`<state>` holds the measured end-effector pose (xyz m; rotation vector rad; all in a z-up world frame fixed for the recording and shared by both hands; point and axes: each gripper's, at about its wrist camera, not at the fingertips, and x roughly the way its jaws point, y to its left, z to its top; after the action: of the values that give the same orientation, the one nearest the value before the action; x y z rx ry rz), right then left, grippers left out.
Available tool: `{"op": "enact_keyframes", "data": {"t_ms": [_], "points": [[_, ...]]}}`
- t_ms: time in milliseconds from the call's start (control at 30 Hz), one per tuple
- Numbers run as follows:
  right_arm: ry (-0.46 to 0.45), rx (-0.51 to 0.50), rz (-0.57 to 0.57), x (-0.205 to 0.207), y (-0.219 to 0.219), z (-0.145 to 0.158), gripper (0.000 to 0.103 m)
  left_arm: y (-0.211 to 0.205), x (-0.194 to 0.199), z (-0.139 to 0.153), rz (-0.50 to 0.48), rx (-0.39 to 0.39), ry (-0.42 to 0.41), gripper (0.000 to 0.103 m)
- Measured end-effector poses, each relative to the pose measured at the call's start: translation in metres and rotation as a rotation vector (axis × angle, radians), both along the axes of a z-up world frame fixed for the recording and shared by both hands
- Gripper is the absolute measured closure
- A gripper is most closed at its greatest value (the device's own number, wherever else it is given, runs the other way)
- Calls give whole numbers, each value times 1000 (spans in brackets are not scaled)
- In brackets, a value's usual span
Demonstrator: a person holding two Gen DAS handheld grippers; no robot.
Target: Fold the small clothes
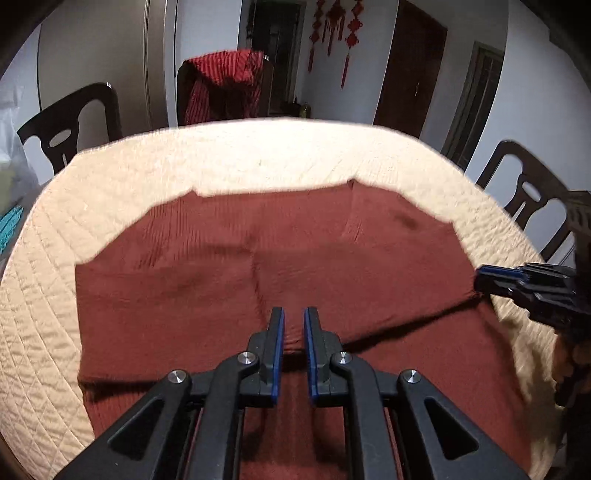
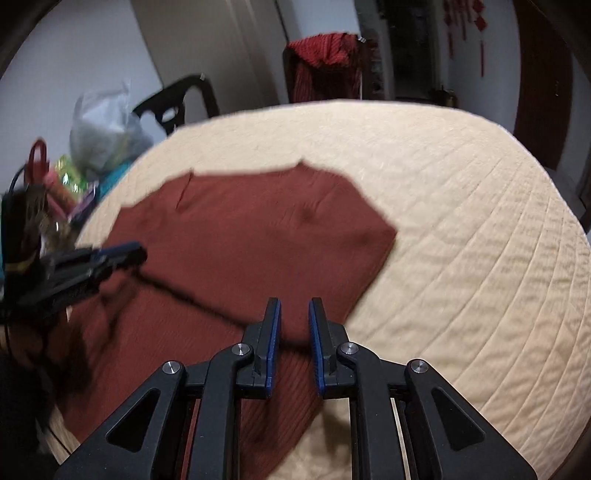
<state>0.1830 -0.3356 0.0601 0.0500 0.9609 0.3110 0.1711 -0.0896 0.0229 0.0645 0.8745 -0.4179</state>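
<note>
Both the left gripper [image 1: 294, 321] and the right gripper [image 2: 294, 314] are clamped on the near hem of the rust-red garment [image 1: 258, 251]. Bare quilted cover [image 2: 461, 221] lies beyond; the garment is flat and creased.

Cream quilted cover [image 1: 258, 162] on table; 2 dark chairs [image 1: 74, 122]; red striped cloth [image 1: 225, 85] over third; red hanging ornaments [image 1: 332, 29]; plastic bag [image 2: 107, 129].

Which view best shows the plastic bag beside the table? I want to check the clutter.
The right wrist view: the grey plastic bag sits clear at upper left, beyond the quilted table cover. The left wrist view catches only a pale sliver at its left edge, too cropped to identify.
</note>
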Motion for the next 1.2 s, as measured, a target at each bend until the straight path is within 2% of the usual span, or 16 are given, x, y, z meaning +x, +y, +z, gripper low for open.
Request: {"op": "enact_keyframes", "data": {"t_ms": [100, 300, 367, 500, 567, 633, 833, 933, 1033, 1133, 1200], "points": [[-8, -16, 1, -1, 1, -4, 89, 5, 0, -1, 23, -25, -2, 90], [-38, 12, 3, -23, -2, 16, 86, 27, -25, 11, 46, -27, -10, 89], [-55, 41, 12, -37, -4, 22, 83, 42, -40, 13, 67, -27, -19, 82], [-76, 108, 9, -59, -10, 31, 70, 68, -63, 17, 120, -41, -40, 75], [-74, 158, -2, -71, -14, 32, 70, 82, -77, 17, 156, -52, -50, 70], [-61, 192, -10, -84, -16, 27, 69, 95, -92, 15, 188, -71, -47, 67], [27, 298, -24, -120, -20, -2, 68, 122, -137, -4, 258, -104, -15, 66], [60, 324, -29, -136, -17, -12, 61, 125, -152, -11, 265, -127, 8, 66], [74, 348, -23, -149, -13, -17, 61, 122, -165, -16, 252, -179, 36, 66], [92, 387, -30, -157, -12, -18, 61, 116, -177, -19, 249, -171, 21, 66], [103, 420, -38, -160, -12, -20, 61, 116, -180, -20, 258, -195, 27, 66]]}}
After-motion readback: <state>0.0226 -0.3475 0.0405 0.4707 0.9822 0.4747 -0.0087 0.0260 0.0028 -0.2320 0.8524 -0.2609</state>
